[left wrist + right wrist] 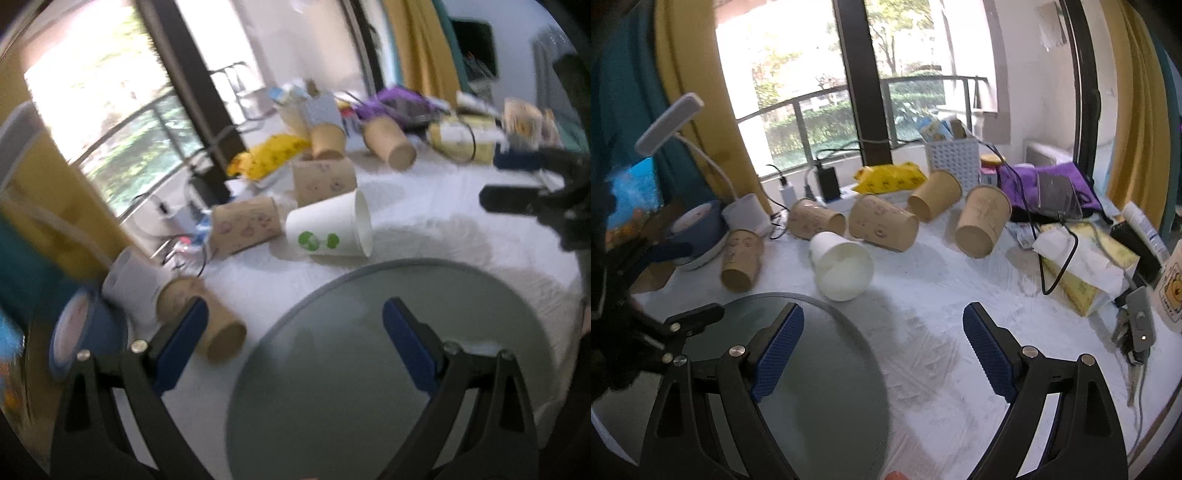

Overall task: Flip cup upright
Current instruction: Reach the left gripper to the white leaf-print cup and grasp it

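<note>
A white paper cup with a green print lies on its side on the white table, mouth facing right; in the right wrist view its mouth faces me. Several brown paper cups lie on their sides around it. My left gripper is open and empty above a round grey tray, short of the white cup. My right gripper is open and empty, over the tray's edge and the table, below the white cup. The right gripper's fingers show at the right edge of the left wrist view.
A white lamp, a blue bowl, a yellow bag, a white basket, purple cloth, a tissue box and keys crowd the table's back and right side.
</note>
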Available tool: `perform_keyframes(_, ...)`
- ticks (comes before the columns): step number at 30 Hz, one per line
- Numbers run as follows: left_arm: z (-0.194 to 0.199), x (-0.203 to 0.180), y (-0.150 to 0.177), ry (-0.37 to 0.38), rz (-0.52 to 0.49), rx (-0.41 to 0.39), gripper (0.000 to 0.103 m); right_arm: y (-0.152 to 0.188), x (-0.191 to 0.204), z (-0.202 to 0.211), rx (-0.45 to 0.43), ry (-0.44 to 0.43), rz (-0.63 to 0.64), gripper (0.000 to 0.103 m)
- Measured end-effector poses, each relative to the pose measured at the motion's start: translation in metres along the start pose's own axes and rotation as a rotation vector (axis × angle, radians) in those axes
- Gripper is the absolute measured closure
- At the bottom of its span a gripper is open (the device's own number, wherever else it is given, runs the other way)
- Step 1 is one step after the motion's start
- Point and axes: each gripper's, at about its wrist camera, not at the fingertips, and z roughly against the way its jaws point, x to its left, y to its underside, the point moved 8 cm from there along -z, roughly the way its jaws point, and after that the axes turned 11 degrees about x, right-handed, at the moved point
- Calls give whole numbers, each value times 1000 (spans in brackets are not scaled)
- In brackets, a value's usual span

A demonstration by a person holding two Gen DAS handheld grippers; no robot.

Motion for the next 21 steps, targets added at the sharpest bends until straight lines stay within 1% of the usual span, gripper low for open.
perform_keyframes(2,-16,-3,-11,21,-74,25,7,-4,-6,-10,11,0,-16,13)
perform_keyframes(3,-27,-6,-17,39,-131,47,7,-6,-9,-14,15,-1,-24,13)
perform_keyframes(5,-47,-10,-24,50,-214,89,7,-8,-14,-21,24,-1,-36,13)
perform_keyframes(9,-69,-21,-45,69,-364,111,7,-12,-25,-34,44,-3,-58,13)
perform_keyframes(14,-92,-23,-66,83,-493,141,7,-16,-40,-47,61,-5,-89,13)
perform_keyframes(16,-100,-30,-71,87,-579,150,7,-17,-46,-51,64,-7,-101,13)
perform_keyframes(17,-105,-33,-74,95,-611,161,7,-17,-48,-52,65,-7,-105,13)
perform_keyframes(21,-117,-47,-85,149,-687,179,9,-20,-58,-55,60,-7,-125,13)
